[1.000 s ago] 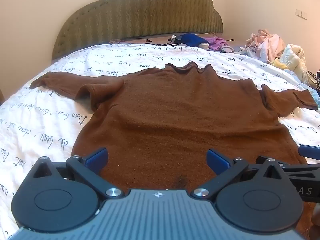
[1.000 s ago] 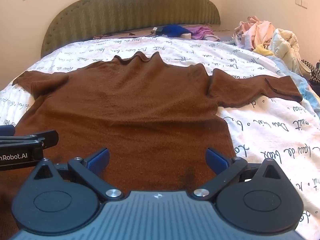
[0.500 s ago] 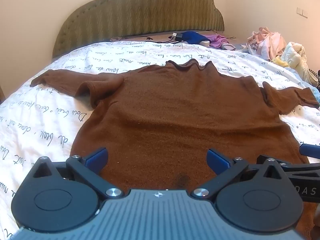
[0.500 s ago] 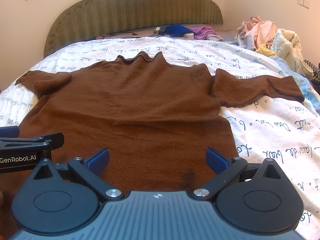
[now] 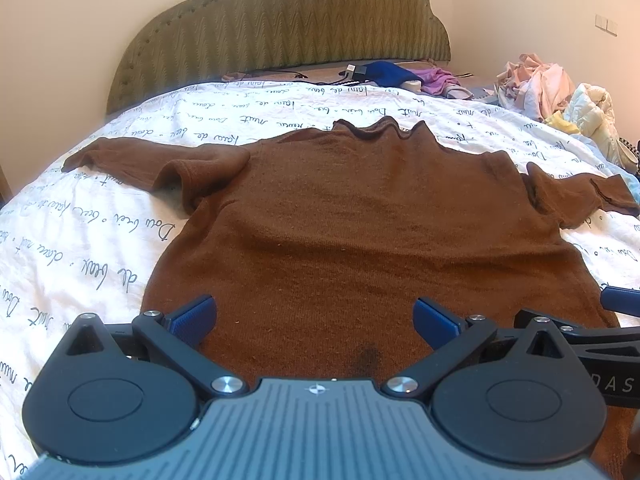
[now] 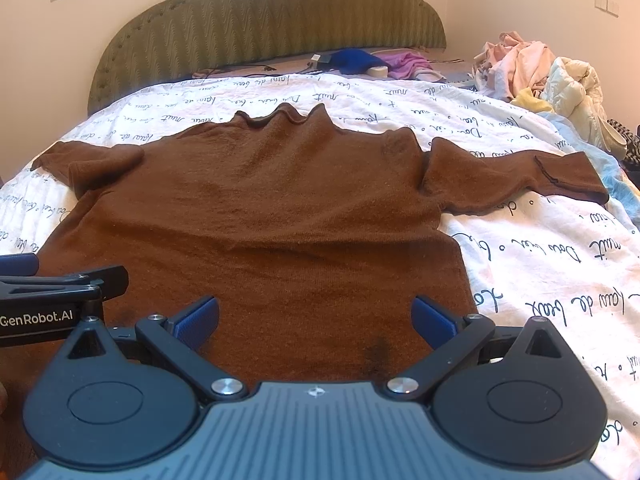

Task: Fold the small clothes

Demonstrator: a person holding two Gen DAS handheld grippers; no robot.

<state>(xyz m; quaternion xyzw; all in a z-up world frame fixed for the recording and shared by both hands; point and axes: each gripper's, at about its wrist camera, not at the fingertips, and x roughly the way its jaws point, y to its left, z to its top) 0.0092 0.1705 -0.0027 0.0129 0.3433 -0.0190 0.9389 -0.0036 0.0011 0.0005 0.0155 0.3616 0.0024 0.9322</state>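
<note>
Blue pads tip the jaws of both tools, and on each the jaws stand wide apart with nothing between them but the knit below. The left gripper (image 5: 315, 316) hangs low over the hem end of a brown sweater (image 5: 360, 232), toward its left half; the right gripper (image 6: 315, 315) hangs over the same hem toward its right half. Whether the pads touch the cloth cannot be told. The two tools are side by side: the right one's arm shows at the right edge of the left wrist view, and the left one's, lettered GenRobot.AI, at the left edge of the right wrist view.

The sweater lies flat on the bed, collar away from the cameras, both sleeves spread out to the sides. Under it is a white bedspread (image 6: 540, 280) printed with dark script. Beyond the collar, near the green padded headboard (image 5: 288, 28), lie a blue cloth (image 5: 386, 72) and a purple cloth (image 5: 438, 79) just beside it. No container is in view; a loose pile of pale clothes (image 6: 536, 72) sits on the bed's far right side.
</note>
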